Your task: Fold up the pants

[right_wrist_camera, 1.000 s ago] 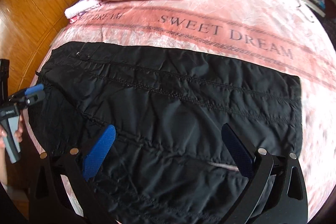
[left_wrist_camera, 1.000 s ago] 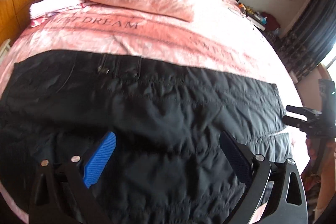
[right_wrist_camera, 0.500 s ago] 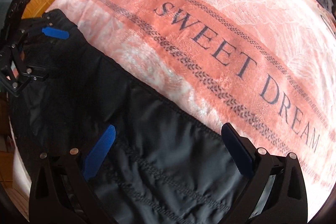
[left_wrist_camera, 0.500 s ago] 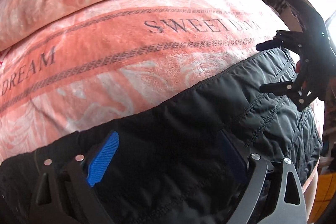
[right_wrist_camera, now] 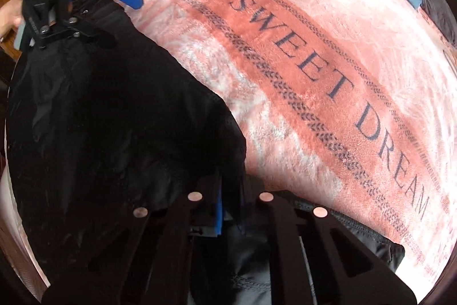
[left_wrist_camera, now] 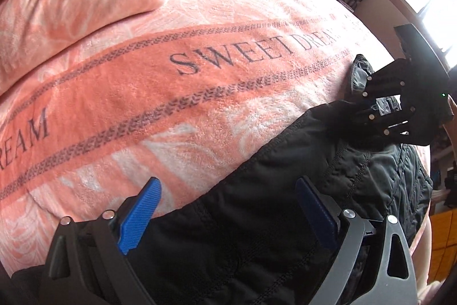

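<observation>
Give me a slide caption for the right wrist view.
Right gripper shut on black pants on a pink blanket.

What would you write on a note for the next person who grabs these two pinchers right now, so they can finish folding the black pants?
Right gripper: jaws have just closed and are pinched on the far edge of the black pants, lifting it a little.
Left gripper: open, with the same far edge of the pants between its fingers, not pinched yet.
The pants lie spread along the near side of the pink blanket, just below the SWEET DREAM lettering.
Done: both grippers brought to the far edge, right side gripped.
Left: close the left gripper on the edge, then probably fold the pants over and smooth them.
</observation>
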Demonstrator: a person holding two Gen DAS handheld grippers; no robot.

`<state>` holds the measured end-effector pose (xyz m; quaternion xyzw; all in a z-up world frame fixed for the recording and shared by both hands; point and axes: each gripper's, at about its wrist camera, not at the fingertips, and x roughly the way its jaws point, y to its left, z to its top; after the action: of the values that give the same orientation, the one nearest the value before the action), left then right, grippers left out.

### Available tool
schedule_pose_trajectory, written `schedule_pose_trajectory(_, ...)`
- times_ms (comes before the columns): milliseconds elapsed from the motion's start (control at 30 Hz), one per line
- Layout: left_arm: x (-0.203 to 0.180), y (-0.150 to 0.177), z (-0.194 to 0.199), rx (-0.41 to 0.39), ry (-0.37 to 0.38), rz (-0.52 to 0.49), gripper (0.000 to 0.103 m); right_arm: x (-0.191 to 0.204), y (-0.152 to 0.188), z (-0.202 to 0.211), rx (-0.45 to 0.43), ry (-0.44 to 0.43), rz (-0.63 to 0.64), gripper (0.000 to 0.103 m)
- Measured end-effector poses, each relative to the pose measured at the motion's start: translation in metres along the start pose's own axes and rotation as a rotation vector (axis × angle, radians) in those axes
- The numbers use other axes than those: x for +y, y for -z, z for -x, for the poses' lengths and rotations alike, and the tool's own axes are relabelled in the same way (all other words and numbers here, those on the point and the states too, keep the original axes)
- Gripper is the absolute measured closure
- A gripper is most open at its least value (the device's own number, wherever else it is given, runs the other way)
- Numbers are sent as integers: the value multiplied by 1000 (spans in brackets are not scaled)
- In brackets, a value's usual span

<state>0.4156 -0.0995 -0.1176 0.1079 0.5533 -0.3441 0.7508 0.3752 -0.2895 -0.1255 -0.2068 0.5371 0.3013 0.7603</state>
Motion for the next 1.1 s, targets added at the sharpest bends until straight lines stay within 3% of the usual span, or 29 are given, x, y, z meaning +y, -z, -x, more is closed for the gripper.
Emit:
schedule_pose_trajectory(200, -3, -9, -9, 16, 111, -54, 8, -13, 18, 56, -178, -113, -53, 97)
schedule_pose_trajectory(367, -6, -9, -21, 67, 257, -53, 8, -17, 20, 71, -230, -124, -59, 96)
schedule_pose_trajectory(500, -14, -3, -32, 131, 249, -98, 10, -10, 19, 69, -253, -117, -64, 96)
schedule_pose_trajectory(567, -16, 0, -31, 144, 220, -121, 26, -7, 20, 75, -281, -110, -70, 96)
schedule_pose_trajectory(633, -14, 3, -26, 148, 266, -116, 72, -5, 18, 76, -299, -105, -76, 96)
schedule_pose_trajectory(667, -14, 5, -20, 135, 278, -114, 78, -2, 17, 76, -304, -84, -73, 96)
schedule_pose_trajectory(733, -20, 11, -7, 90, 250, -147, 88, 2, 16, 78, -312, -55, -77, 96)
schedule_pose_trajectory(867, -31, 21, 32, -66, 148, -160, 91, 11, 20, 92, -358, -6, -107, 95)
schedule_pose_trajectory(967, -65, 33, 68, -188, -60, -228, 91, 28, 27, 115, -410, 44, -103, 95)
schedule_pose_trajectory(1100, -122, 66, 101, -284, -356, -350, 91, 64, 47, 147, -464, 109, -88, 95)
